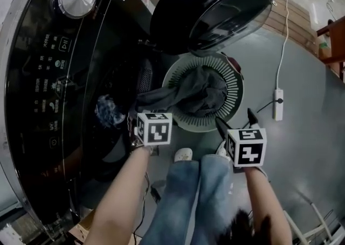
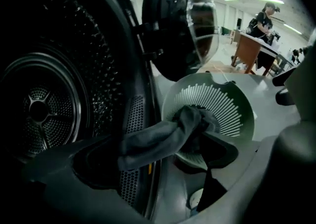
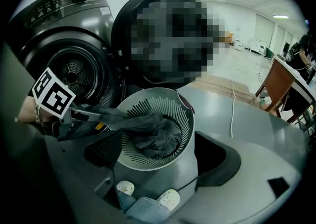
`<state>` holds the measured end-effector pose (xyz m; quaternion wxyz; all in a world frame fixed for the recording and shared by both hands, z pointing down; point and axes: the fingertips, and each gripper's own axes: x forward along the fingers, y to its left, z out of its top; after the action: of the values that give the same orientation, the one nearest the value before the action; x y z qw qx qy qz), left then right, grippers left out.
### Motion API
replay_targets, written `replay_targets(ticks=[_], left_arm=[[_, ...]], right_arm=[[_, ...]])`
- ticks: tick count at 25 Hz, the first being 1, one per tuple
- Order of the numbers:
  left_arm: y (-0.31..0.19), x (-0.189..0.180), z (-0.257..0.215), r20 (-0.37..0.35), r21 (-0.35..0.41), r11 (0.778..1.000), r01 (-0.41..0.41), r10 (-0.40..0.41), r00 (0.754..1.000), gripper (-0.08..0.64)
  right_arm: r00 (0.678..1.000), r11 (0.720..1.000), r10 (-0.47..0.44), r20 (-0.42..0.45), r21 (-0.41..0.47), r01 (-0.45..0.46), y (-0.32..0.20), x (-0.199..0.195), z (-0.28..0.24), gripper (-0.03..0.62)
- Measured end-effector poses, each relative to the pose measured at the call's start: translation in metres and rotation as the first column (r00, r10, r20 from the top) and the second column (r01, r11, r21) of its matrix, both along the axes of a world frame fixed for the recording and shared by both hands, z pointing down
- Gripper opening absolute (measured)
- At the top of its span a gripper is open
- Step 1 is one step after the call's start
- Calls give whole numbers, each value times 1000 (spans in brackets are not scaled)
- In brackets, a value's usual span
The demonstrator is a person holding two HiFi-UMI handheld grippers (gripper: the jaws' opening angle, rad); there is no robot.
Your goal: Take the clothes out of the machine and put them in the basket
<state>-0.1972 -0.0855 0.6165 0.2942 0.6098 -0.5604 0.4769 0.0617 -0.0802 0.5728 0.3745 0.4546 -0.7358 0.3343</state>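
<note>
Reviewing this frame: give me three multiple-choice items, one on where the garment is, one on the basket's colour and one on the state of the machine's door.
1. Where is the dark grey garment?
A. In the basket, one end trailing over its rim toward the machine.
B. Wholly inside the machine.
C. Flat on the floor.

2. What colour is the basket?
A. Red.
B. Black.
C. Pale, whitish.

3. How is the machine's door?
A. Shut.
B. Swung open.
C. Taken off.

Answers:
1 A: the cloth is bunched inside the slatted wall, and one end drapes over the rim on the machine's side.
2 C: the slatted wall looks pale in all three views.
3 B: the door stands swung out from the machine's front, above the basket.
</note>
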Motion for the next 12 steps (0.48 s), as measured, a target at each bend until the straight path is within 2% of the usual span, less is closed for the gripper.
replay_targets(ticks=[5, 9, 12], left_arm=[[3, -50, 17, 79, -23, 996, 82, -80, 994, 485], [2, -68, 32, 109, -54, 995, 90, -83, 991, 485], [5, -82, 44, 120, -71, 987, 148, -138, 983, 485]], right_arm=[[1000, 1000, -21, 5, -19, 22, 5, -17, 12, 457], [999, 999, -42, 6, -25, 42, 7, -29, 19, 456], [998, 997, -69, -1, -26, 69, 8, -34, 25, 456]])
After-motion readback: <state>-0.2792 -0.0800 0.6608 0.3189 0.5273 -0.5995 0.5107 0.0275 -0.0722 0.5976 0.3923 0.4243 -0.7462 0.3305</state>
